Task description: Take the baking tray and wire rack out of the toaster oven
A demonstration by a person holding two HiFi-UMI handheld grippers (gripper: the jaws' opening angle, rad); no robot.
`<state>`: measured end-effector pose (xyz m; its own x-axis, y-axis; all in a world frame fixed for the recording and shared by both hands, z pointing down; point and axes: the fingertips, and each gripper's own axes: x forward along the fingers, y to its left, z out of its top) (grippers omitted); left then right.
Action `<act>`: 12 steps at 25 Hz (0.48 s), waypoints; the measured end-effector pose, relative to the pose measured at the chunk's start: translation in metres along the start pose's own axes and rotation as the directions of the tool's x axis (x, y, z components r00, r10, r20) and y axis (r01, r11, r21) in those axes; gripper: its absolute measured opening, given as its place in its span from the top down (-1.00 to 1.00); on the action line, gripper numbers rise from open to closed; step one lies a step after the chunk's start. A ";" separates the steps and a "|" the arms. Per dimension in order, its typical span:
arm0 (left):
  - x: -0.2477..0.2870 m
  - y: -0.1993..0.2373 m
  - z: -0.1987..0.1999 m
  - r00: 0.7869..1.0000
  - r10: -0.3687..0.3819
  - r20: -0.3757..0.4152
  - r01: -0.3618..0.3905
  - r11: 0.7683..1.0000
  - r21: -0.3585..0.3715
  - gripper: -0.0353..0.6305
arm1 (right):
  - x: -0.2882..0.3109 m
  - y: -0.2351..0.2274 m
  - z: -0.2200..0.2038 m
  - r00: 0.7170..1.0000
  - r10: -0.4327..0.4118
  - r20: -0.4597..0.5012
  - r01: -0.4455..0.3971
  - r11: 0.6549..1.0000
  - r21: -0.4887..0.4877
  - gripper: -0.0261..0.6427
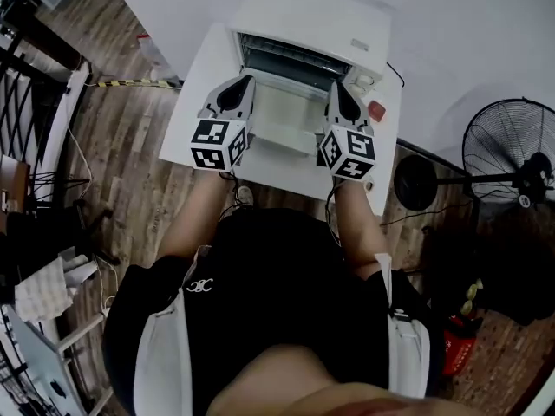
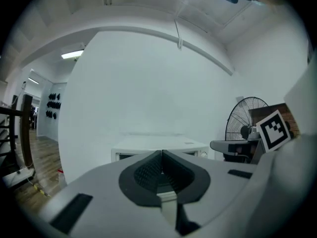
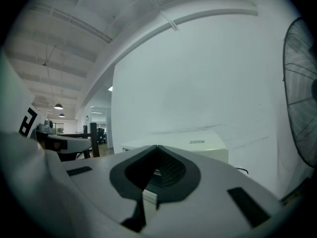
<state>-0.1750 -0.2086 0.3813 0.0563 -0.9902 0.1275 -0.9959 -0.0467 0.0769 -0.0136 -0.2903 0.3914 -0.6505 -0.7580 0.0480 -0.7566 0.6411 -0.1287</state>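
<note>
- Wood-plank floor (image 1: pixel 130 154) with a white table (image 1: pixel 195 102) set against a pale wall.
- Toaster oven (image 1: pixel 321 20): white, at the back of the table, mouth facing the person.
- Door (image 1: pixel 282 115): dropped flat towards the person, lying between the person and the oven's mouth.
- Wire rack (image 1: pixel 293 57): thin grey bars across the open mouth, inside the oven. The baking tray cannot be told apart from it there.
- Left gripper (image 1: pixel 249 78): jaws clenched together with nothing between them, tips near the left corner of the mouth, above the door's left edge.
- Right gripper (image 1: pixel 336 85): jaws likewise pressed together and empty, tips near the right corner of the mouth, just beside the pale knobs (image 1: pixel 364 81) and a red button (image 1: pixel 375 111).
- Cable (image 1: pixel 395 74): thin and dark, running off the oven's right side.
- Fan (image 1: pixel 512 159): black, on a stand on the floor, right of the table and well apart from the oven.
- Railing (image 1: pixel 30 85): dark bars along the left edge, apart from the table.
- Person (image 1: pixel 277 310): dark top, both forearms reaching forward over the table's near edge.
</note>
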 end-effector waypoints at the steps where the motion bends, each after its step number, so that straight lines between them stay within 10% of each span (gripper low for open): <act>1: 0.007 0.006 -0.001 1.000 -0.016 -0.005 0.016 1.000 -0.004 0.85 | 0.006 -0.001 -0.003 1.000 -0.018 -0.005 0.018 1.000 0.005 0.91; 12: 0.069 0.040 -0.022 0.980 -0.188 -0.060 0.181 0.977 -0.109 0.85 | 0.044 -0.019 -0.033 0.985 -0.167 -0.042 0.171 0.976 0.135 0.91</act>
<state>-0.2096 -0.2759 0.4145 0.2471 -0.9540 0.1698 -0.9555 -0.2107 0.2066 -0.0297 -0.3322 0.4282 -0.5173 -0.8486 0.1109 -0.8407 0.4798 -0.2509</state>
